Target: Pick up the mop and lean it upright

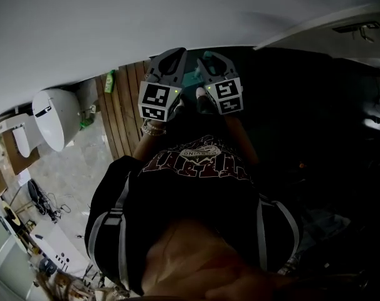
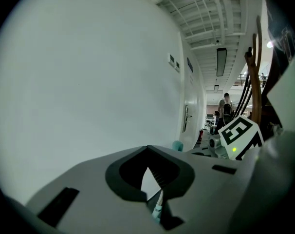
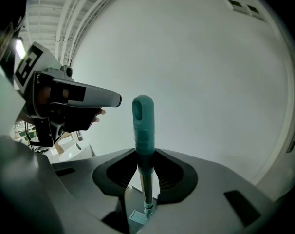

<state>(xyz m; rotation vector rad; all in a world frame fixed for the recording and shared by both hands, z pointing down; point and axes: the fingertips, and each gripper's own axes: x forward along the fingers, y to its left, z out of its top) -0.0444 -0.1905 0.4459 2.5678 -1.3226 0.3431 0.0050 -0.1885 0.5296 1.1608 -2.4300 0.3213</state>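
Head view: left gripper (image 1: 170, 56) and right gripper (image 1: 210, 58) raised side by side, teal mop handle (image 1: 193, 78) showing between them. Left gripper view: jaw tips together, nothing held. Right gripper view: jaws clamped on the handle just under its teal grip. Likely light, stiff, long (head end unseen). Better held on the grip than on the slick pole.

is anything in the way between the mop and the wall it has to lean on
Nothing visible. The right gripper is shut on the mop handle, and the bare white wall lies right behind it. The mop's lower end is out of view.
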